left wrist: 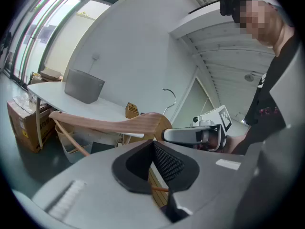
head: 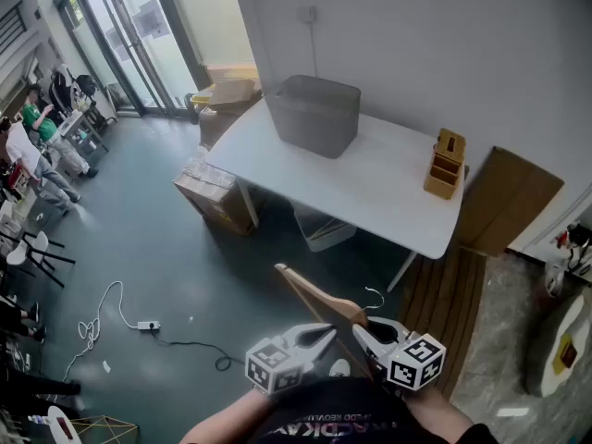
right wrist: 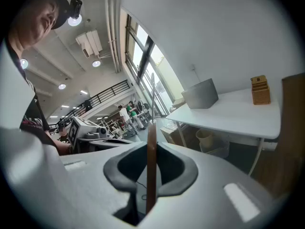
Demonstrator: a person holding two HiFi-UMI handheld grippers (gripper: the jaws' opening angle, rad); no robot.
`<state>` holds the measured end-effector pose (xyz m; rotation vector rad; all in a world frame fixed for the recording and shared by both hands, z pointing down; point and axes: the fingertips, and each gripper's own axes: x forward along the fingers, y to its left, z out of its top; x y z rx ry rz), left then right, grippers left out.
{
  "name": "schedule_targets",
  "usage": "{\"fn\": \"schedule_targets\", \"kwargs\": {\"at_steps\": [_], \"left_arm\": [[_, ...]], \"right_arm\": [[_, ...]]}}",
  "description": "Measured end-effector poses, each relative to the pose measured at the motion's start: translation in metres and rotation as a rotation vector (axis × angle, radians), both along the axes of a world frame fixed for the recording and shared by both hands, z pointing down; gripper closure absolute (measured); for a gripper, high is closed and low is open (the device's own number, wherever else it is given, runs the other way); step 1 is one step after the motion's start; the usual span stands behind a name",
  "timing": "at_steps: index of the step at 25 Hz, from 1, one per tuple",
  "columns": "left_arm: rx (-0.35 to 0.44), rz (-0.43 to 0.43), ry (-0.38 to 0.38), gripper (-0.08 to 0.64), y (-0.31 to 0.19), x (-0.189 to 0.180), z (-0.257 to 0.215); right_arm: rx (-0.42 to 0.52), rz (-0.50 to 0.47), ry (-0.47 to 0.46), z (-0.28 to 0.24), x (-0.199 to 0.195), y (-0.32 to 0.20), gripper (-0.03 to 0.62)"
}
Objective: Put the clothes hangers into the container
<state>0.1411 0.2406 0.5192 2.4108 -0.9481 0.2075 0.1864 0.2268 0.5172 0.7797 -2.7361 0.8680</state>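
The left claw (head: 324, 335) and right claw (head: 366, 337) are pale grey with black-and-white marker cubes (head: 274, 363), below them a black lettered shirt (head: 324, 425).

Smooth varnished wooden hanger (head: 319, 302), matt grey cloth-like container (head: 314, 117), smooth matt white table (head: 388, 188)

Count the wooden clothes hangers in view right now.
1. The curved brown wooden clothes hanger is held low in front of the person, gripped by the left claw and the right claw. More could lie hidden inside the grey rectangular container on the white table.
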Motion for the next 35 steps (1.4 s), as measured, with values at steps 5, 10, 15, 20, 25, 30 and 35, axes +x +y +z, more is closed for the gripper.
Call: {"fn": "schedule_targets", "kwargs": {"at_steps": [5,10,15,20,25,30,35], "left_arm": [[0.003,-0.002,-0.001,0.560,0.002,-0.004,0.000],[-0.001,-0.004,0.002,0.560,0.003,-0.008,0.001],[-0.003,-0.007,0.004,0.560,0.002,-0.010,0.000],[-0.004,-0.007,0.004,0.558,0.000,-0.008,0.001],[0.002,-0.012,0.008,0.558,-0.006,-0.008,-0.001],[0.012,-0.026,0.010,0.560,-0.016,-0.009,-0.005],[0.027,-0.033,0.014,0.560,-0.024,-0.005,-0.013]], "right_arm": [[-0.001,0.005,0.002,0.000,-0.002,0.001,0.534],[-0.003,-0.002,0.004,0.001,-0.008,0.003,0.534],[-0.005,-0.001,0.004,0.001,-0.008,0.001,0.534],[-0.003,0.000,-0.011,-0.002,-0.007,-0.002,0.534],[0.001,-0.004,0.000,-0.003,-0.005,-0.006,0.534],[0.013,0.005,0.006,-0.005,0.002,-0.016,0.534],[0.039,0.013,0.013,-0.011,0.010,-0.026,0.534]]}}
